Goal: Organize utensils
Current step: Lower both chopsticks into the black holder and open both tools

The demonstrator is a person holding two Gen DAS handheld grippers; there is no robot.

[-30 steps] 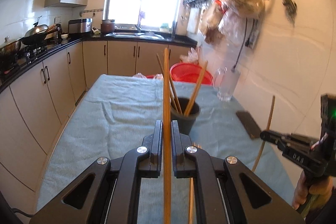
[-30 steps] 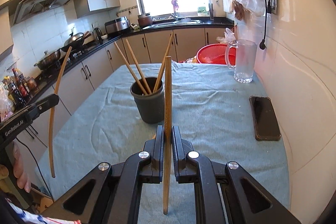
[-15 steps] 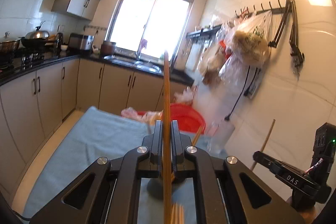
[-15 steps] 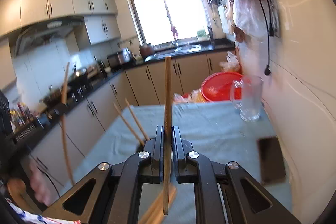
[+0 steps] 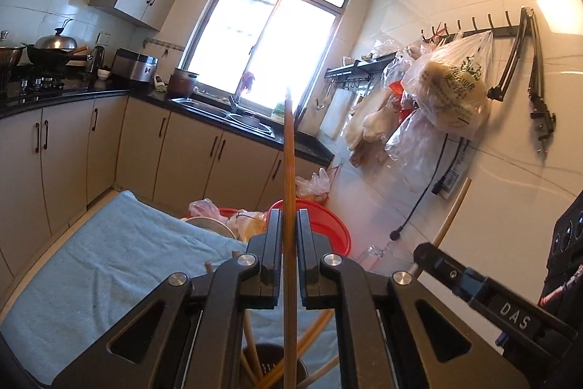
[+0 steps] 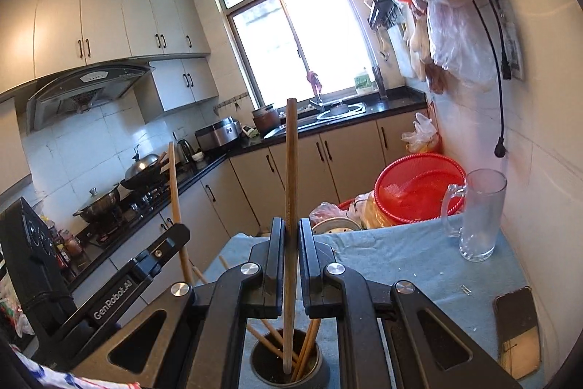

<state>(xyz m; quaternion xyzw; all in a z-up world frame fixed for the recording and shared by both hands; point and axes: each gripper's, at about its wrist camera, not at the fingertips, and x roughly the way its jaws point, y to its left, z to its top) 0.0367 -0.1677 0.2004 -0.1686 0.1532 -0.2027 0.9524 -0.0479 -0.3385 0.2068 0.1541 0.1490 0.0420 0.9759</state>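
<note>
My left gripper (image 5: pixel 289 261) is shut on a wooden chopstick (image 5: pixel 289 170) held upright, its lower end over the dark utensil cup (image 5: pixel 277 367) below the jaws. My right gripper (image 6: pixel 291 265) is shut on a second chopstick (image 6: pixel 290 170), upright, with its lower tip inside the same cup (image 6: pixel 288 365), which holds several chopsticks. Each gripper shows in the other's view: the right one (image 5: pixel 473 283) with its chopstick (image 5: pixel 452 210), the left one (image 6: pixel 145 268) with its chopstick (image 6: pixel 176 206).
The cup stands on a table covered with a blue towel (image 6: pixel 393 257). A glass mug (image 6: pixel 479 217), a red basket (image 6: pixel 419 188) and a black phone (image 6: pixel 517 330) are on the right side by the tiled wall. Bags hang above.
Both grippers have risen and closed in over the cup, tilting up. The right chopstick's tip has gone down into the cup; the left one now hangs above it.
</note>
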